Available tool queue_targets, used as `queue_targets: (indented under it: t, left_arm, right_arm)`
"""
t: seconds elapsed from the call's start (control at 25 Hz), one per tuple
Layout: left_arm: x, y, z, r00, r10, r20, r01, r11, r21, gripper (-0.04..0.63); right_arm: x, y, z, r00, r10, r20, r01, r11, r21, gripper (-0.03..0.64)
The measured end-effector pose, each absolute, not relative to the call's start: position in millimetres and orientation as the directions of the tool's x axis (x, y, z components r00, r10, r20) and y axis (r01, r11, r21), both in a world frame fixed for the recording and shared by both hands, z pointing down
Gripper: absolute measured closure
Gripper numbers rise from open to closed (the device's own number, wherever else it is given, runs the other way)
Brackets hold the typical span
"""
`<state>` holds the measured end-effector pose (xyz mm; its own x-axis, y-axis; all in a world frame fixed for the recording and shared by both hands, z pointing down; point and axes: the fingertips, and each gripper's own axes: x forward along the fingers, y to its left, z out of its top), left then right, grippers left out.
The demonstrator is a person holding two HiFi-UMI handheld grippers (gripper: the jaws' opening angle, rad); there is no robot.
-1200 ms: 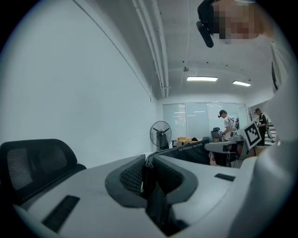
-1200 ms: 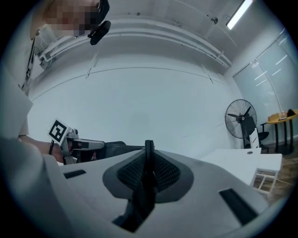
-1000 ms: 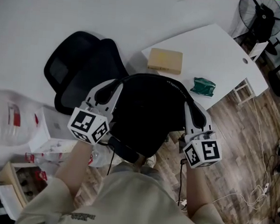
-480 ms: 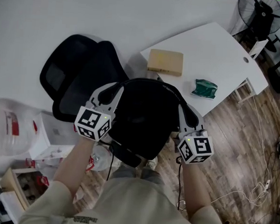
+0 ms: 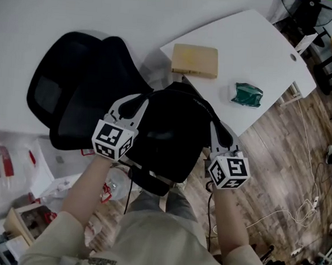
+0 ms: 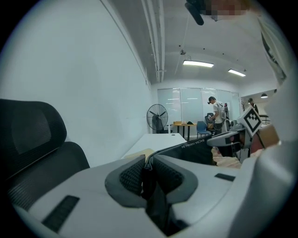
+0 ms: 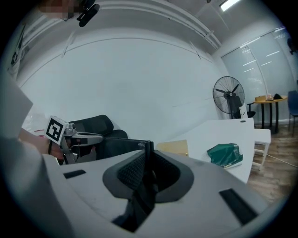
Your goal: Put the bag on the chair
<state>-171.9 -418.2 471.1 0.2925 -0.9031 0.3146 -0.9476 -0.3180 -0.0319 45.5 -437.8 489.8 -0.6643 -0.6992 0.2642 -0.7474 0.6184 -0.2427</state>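
Note:
A black bag (image 5: 169, 132) hangs in the air between my two grippers, in front of the person's body. My left gripper (image 5: 138, 102) is shut on the bag's left edge, the black fabric (image 6: 150, 179) pinched between its pads. At the bag's right side, my right gripper (image 5: 215, 126) is shut on the bag's strap (image 7: 121, 139), which runs across toward the other gripper. The black office chair (image 5: 73, 92) stands to the left of the bag, its seat and mesh back facing up; the same chair (image 6: 32, 144) fills the left of the left gripper view.
A white table (image 5: 260, 56) at the upper right carries a tan box (image 5: 195, 60) and a green packet (image 5: 247, 95). Plastic bags and cartons (image 5: 18, 165) lie on the floor at the left. A standing fan (image 5: 308, 6) and cables (image 5: 307, 205) are at the right.
Both grippers and the bag have moved up and left in the view, closer to the chair. The chair now shows more fully at the left.

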Motion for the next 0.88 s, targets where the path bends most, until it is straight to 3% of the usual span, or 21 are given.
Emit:
queue_targets:
  t: [0.88]
  left_arm:
    - [-189.8,-448.5,637.9,0.409,-0.756,0.512,-0.891,-0.453,0.044,0.529]
  right_arm:
    - [31.3,-435.2,651.7,-0.527,-0.698,0.484,-0.849,0.448,-0.279,0.555]
